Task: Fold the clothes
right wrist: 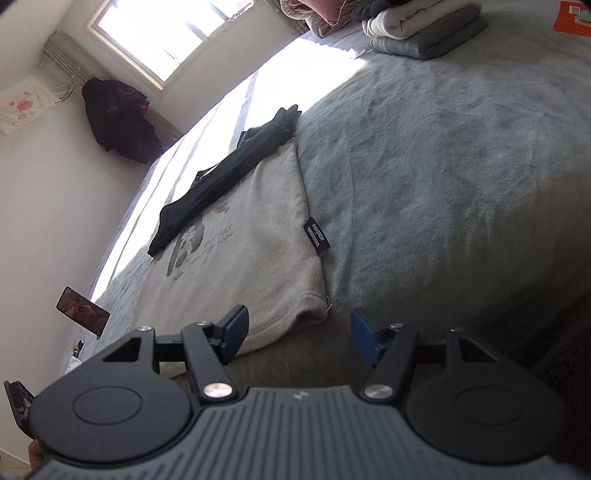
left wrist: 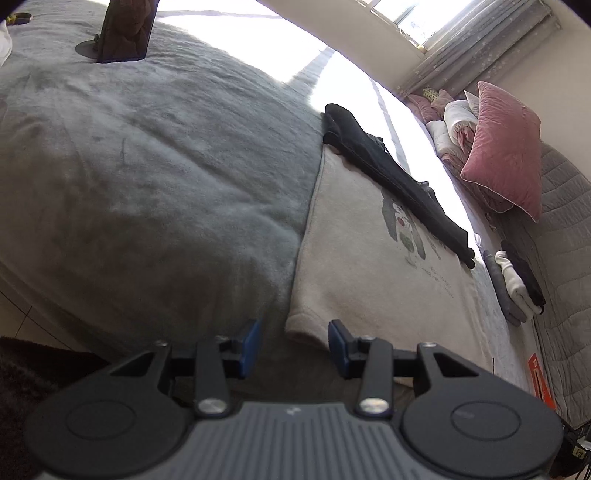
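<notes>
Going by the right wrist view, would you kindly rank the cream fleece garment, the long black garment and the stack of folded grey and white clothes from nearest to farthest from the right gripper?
1. Cream fleece garment: its near corner lies just ahead of the right gripper.
2. Long black garment: across the cream one's far edge, up-left.
3. Stack of folded grey and white clothes: far end of the bed, upper right.

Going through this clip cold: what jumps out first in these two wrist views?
A cream garment with a cartoon print lies flat on the grey blanket, with a long black garment draped over its far edge. Both grippers sit open at its near hem, the left gripper around one corner and the right gripper by the other. A stack of folded clothes rests farther up the bed.
</notes>
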The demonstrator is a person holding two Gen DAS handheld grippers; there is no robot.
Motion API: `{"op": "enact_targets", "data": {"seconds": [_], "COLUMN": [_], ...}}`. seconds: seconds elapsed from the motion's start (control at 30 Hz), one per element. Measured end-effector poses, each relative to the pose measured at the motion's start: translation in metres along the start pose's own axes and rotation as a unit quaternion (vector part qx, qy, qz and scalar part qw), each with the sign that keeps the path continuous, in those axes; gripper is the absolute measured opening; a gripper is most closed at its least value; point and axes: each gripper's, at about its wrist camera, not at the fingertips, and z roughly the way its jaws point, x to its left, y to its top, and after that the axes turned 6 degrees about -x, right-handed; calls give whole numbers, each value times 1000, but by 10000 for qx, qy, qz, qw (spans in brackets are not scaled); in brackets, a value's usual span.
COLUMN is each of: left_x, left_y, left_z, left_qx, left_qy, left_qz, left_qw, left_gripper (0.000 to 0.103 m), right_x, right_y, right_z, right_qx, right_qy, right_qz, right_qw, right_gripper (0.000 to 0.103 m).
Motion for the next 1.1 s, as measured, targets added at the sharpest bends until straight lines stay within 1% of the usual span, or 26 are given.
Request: {"op": "enact_targets", "data": {"seconds": [0.07,0.13,0.23,0.3,0.43,0.5,0.57,0.63,0.7,0.73,0.77,0.8,0.83,0.9,1.0,1.1], "left_x": [7,11,15,14,10,8,7,7,7,7,8,8,9,9,8,7], "left_y": [-3,-4,-4,-3,-1,-1,-2,-3,-3,-3,-3,-3,-3,-4,-3,-2], "left_z": [3,4,2,0,-1,3,9,12,12,12,12,12,12,12,11,10], "left_qx": [14,-30,-185,-284,-392,-359,-313,-314,-324,-323,-312,-294,-271,-213,-189,-172], "left_qy": [-2,-56,-261,-364,-510,-511,-419,-367,-375,-376,-383,-395,-413,-461,-515,-586], "left_qz": [-167,-275,-448,-426,-353,-337,-346,-371,-362,-346,-344,-350,-351,-344,-299,-225], "left_qw": [9999,9996,9985,9980,9973,9975,9980,9981,9981,9982,9982,9982,9982,9981,9980,9979], "left_gripper": [42,41,41,41,41,41,39,39,38,37,34,27,24,18,15,12], "right_x": [-5,-9,-14,-15,-13,-12,-11,-11,-10,-9,-9,-9,-10,-12,-13,-8], "right_y": [1,2,1,0,-3,-3,-3,-3,-4,-4,-4,-4,-3,-3,-2,0], "right_z": [-1,-2,3,7,10,11,13,17,21,22,22,23,23,24,22,22], "right_qx": [-181,-324,-275,-221,-209,-206,-199,-144,-107,-106,-94,-80,-55,-7,26,70], "right_qy": [-113,11,114,138,123,149,199,247,256,249,248,247,251,261,315,346], "right_qz": [166,308,453,496,326,323,320,336,328,293,270,266,274,309,353,277], "right_qw": [9996,9990,9985,9984,9992,9992,9991,9990,9991,9992,9993,9993,9993,9992,9989,9990], "right_gripper": [65,58,52,51,51,51,50,41,38,35,34,30,24,17,14,14]}}
